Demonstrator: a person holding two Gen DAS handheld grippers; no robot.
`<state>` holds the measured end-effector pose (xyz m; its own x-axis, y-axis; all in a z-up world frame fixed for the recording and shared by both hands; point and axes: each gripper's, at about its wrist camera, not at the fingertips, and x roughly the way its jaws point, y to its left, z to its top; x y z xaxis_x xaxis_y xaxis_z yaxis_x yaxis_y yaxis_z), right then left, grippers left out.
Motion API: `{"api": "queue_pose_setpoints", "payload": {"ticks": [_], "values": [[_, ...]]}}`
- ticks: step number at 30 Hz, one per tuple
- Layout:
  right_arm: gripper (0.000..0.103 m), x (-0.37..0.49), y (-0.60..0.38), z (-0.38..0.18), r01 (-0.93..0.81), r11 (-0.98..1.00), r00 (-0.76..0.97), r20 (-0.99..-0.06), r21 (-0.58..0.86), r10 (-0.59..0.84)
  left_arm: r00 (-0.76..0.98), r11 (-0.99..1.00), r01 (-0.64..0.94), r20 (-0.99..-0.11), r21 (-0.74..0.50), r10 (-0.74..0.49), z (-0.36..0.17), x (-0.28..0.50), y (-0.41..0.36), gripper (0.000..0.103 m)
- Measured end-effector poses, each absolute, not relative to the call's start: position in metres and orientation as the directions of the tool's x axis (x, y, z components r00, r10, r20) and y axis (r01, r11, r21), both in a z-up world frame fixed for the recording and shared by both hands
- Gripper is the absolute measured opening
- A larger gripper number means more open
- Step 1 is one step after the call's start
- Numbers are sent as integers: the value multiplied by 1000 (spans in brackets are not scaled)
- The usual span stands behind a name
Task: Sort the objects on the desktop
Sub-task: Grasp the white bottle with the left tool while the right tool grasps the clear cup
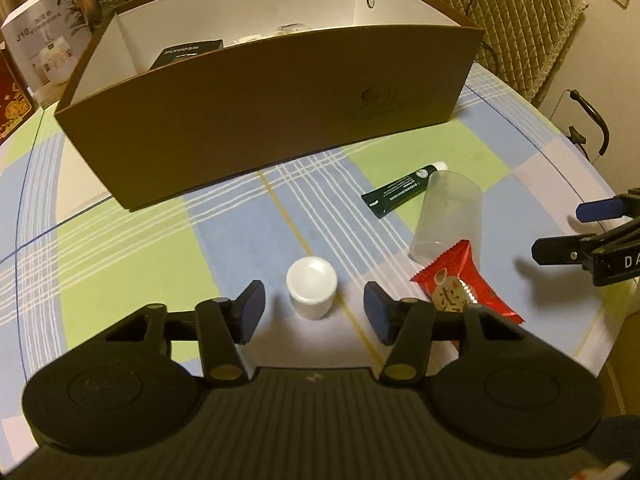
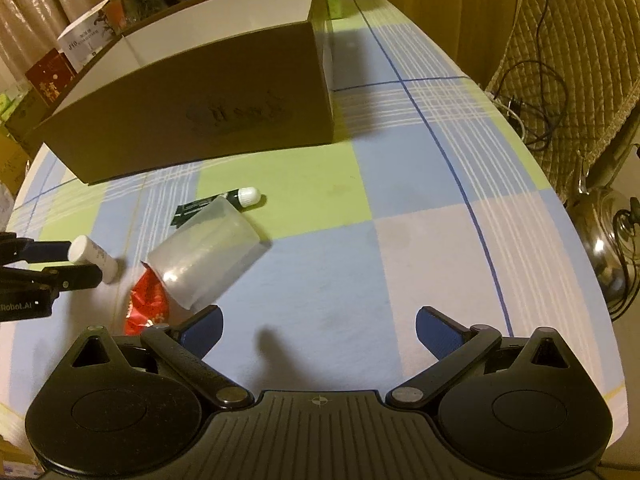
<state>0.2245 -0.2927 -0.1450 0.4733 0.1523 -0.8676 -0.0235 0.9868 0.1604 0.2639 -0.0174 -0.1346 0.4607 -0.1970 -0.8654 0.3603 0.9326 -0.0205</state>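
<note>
A small white bottle (image 1: 312,294) stands on the checked tablecloth between the fingers of my left gripper (image 1: 314,295), with a gap on each side, so the pads do not press it. The right wrist view shows the same white bottle (image 2: 94,258) and left gripper (image 2: 82,262) at its left edge. Further right, my right gripper (image 2: 320,322) hangs open over bare cloth with nothing between its fingers; it shows as the right gripper (image 1: 556,230) in the left view. A clear plastic cup (image 2: 208,256) lies by a red snack packet (image 2: 146,304) and a dark green tube (image 2: 240,198).
A large brown cardboard box (image 1: 280,120) with white inner walls stands open at the back of the table and holds a black item (image 1: 188,54). Printed cartons (image 1: 44,44) stand at the back left. A quilted chair back (image 2: 580,60) and a metal kettle (image 2: 604,236) are beyond the right edge.
</note>
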Motion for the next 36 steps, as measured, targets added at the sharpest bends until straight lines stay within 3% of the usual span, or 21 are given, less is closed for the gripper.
{"api": "queue_pose_setpoints", "payload": {"ticks": [4,6,17,28,29,31,33,36], "values": [[101,228,-292,-149,-50,989,469,-871,141,148,466,929,369,-861,-20,-203,-137,269,-17,35],[101,230,-291,-151,-72,987,469,-868,145,162,466,927,374,-860,-22,-208,-138,271,-16,23],[101,244,-256,-159,-293,945,450,-851,147,272,485,958,286,-862,-1,-146,-140,267,12,23],[100,274,-221,-178,-433,899,437,-856,68,275,493,981,192,-865,8,-90,-140,258,41,23],[97,275,-219,-179,-444,894,438,-855,64,279,494,982,188,-865,9,-87,-140,257,42,23],[80,276,-213,-179,-474,880,457,-848,23,268,493,984,180,-866,8,-83,-139,257,43,23],[70,275,-210,-177,-497,868,462,-841,17,281,493,984,176,-867,9,-80,-139,256,45,23],[70,275,-210,-177,-493,870,459,-845,15,275,494,984,176,-866,8,-81,-139,255,44,23]]}}
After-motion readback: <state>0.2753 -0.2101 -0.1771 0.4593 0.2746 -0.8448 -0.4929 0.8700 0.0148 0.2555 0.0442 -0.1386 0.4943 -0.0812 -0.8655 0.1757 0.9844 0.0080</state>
